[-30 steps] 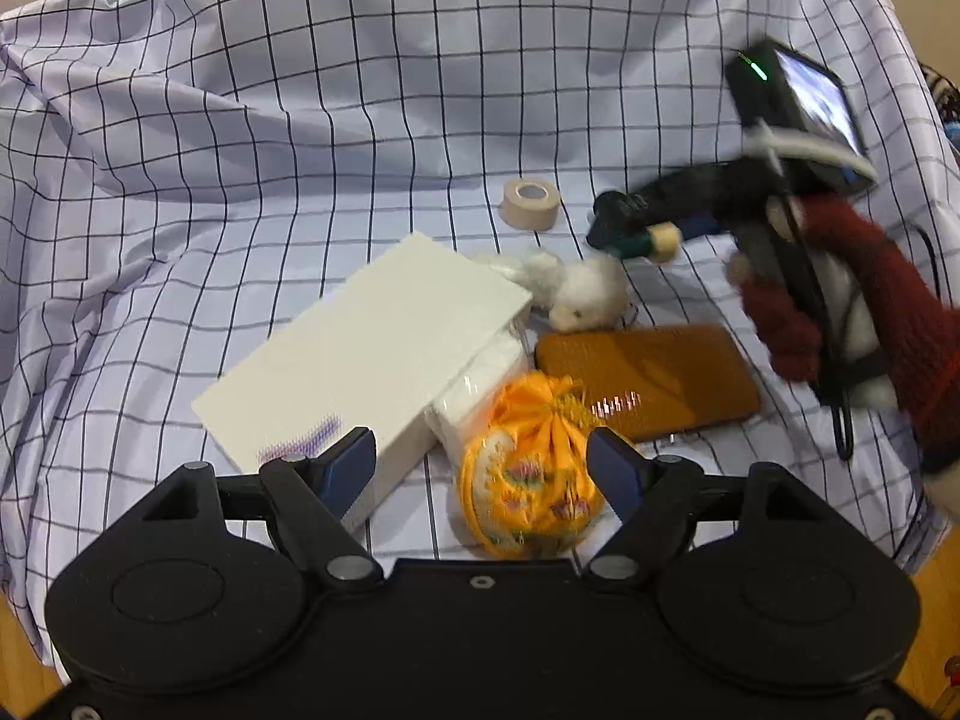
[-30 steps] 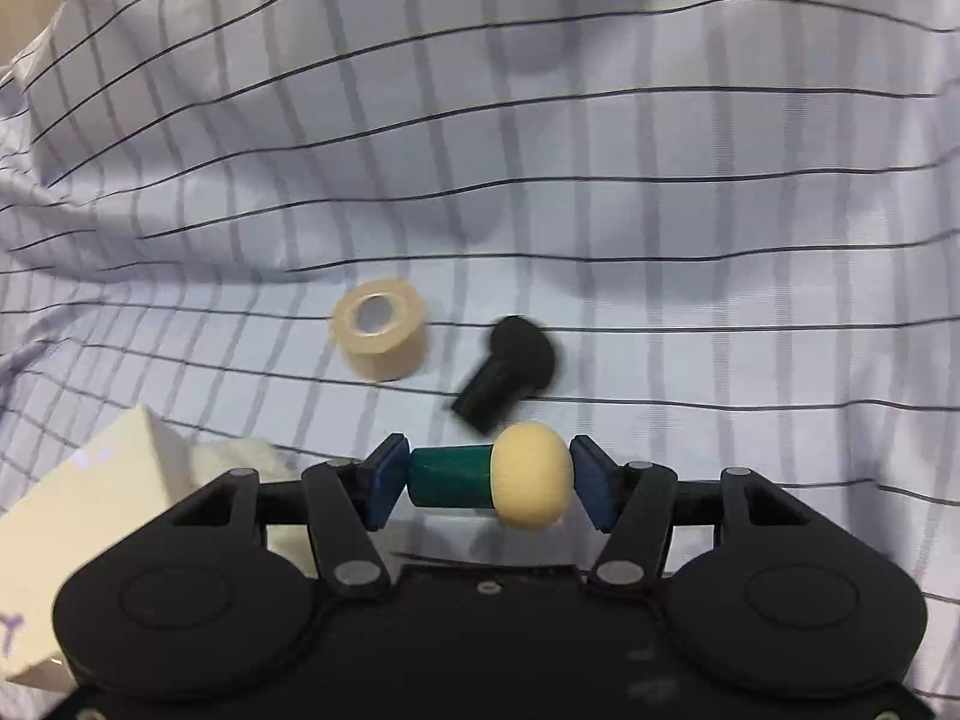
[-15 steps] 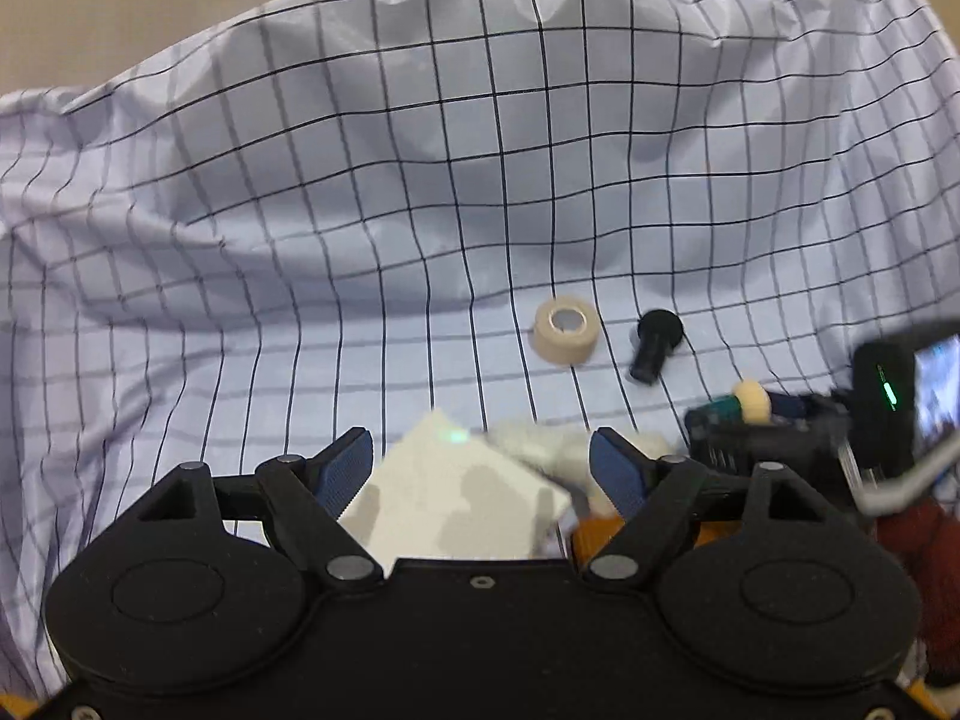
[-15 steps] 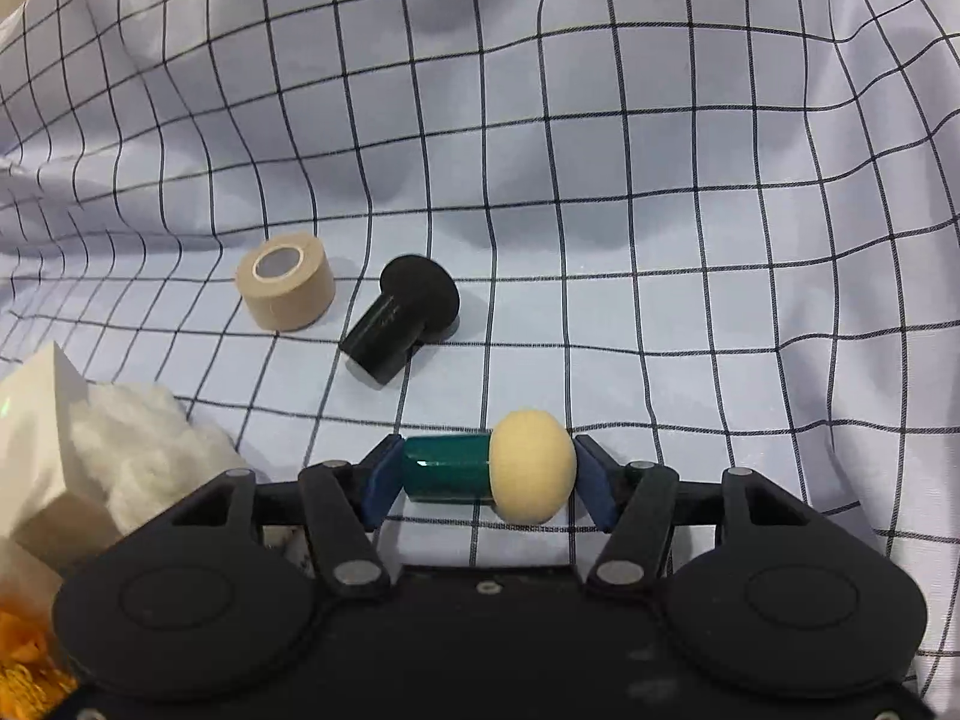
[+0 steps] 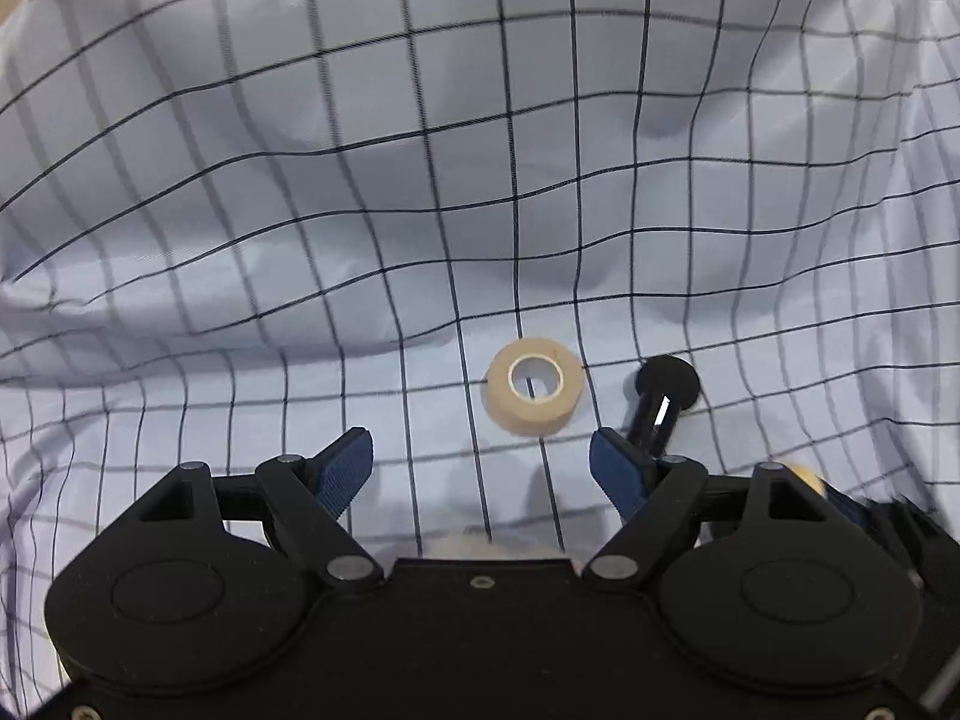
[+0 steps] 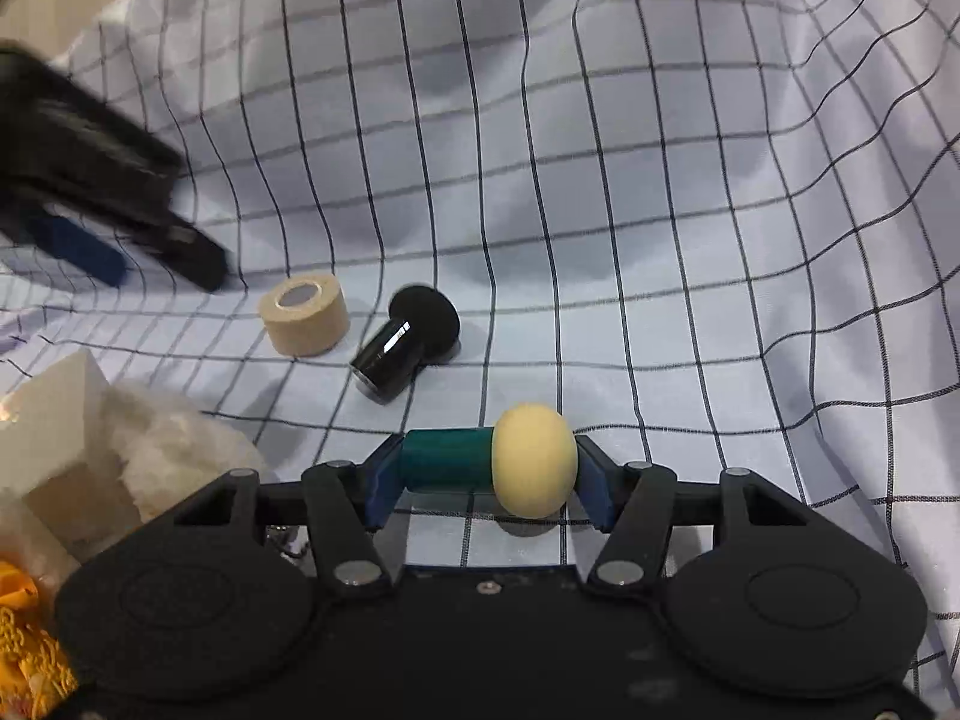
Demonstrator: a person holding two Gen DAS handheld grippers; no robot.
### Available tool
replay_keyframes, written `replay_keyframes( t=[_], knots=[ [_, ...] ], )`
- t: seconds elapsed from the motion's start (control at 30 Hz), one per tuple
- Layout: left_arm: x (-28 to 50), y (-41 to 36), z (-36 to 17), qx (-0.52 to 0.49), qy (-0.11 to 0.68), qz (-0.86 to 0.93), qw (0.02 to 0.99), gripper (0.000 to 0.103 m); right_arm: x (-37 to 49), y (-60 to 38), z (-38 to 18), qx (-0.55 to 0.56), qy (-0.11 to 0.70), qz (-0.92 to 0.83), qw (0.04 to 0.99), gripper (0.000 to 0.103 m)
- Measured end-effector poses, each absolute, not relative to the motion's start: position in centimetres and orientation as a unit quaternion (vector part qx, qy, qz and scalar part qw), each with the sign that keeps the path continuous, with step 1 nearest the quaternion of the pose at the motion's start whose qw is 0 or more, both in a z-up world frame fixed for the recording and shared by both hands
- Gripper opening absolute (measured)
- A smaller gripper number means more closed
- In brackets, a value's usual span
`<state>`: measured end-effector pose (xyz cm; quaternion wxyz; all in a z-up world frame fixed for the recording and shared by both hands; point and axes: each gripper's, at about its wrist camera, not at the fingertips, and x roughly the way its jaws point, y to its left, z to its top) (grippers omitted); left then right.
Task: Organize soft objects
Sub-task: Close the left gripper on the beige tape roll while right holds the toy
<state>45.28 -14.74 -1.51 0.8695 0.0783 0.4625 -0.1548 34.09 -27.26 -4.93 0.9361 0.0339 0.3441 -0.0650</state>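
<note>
Currently your right gripper [image 6: 489, 480] was clamped end to end on the small makeup sponge with a dark green cylindrical handle and a cream rounded foam head [image 6: 489, 468], one pad on the handle's flat end, the other pressed into the foam. It hung low over the white black-grid cloth [image 6: 660, 210], just nearer the camera than the black mushroom-shaped sponge with a glossy black handle [image 6: 408, 348], which lay on its side on the cloth close beside the beige roll of tape [image 6: 305, 315].

Your left gripper [image 5: 480, 474] stood about half open with nothing between its blue pads; the roll of tape sat just ahead of it.

Handling judgement: the sponge looked very light. The foam head should compress readily, so the foam-side pad has a yielding seat; the handle looked stiff and smooth, possibly slippery across its barrel. The axial hold seemed adequate, though a grip across the handle alone would likely be firmer. The rounded head could let it roll when you set it down.

At the left edge of the right wrist view were a white box [image 6: 54, 426], white fluffy material [image 6: 174, 444] and a yellow-orange fabric pouch [image 6: 24, 648].
</note>
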Motion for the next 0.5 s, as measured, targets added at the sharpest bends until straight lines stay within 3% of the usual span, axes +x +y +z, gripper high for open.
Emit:
replay_keyframes(
  t=[0.5],
  knots=[
    [48.3,-19.9,-4.6,0.112,0.469,-0.132,0.866,0.075,31.8,-28.0,-5.3,0.066,0.278,-0.059,0.956,0.058]
  ],
)
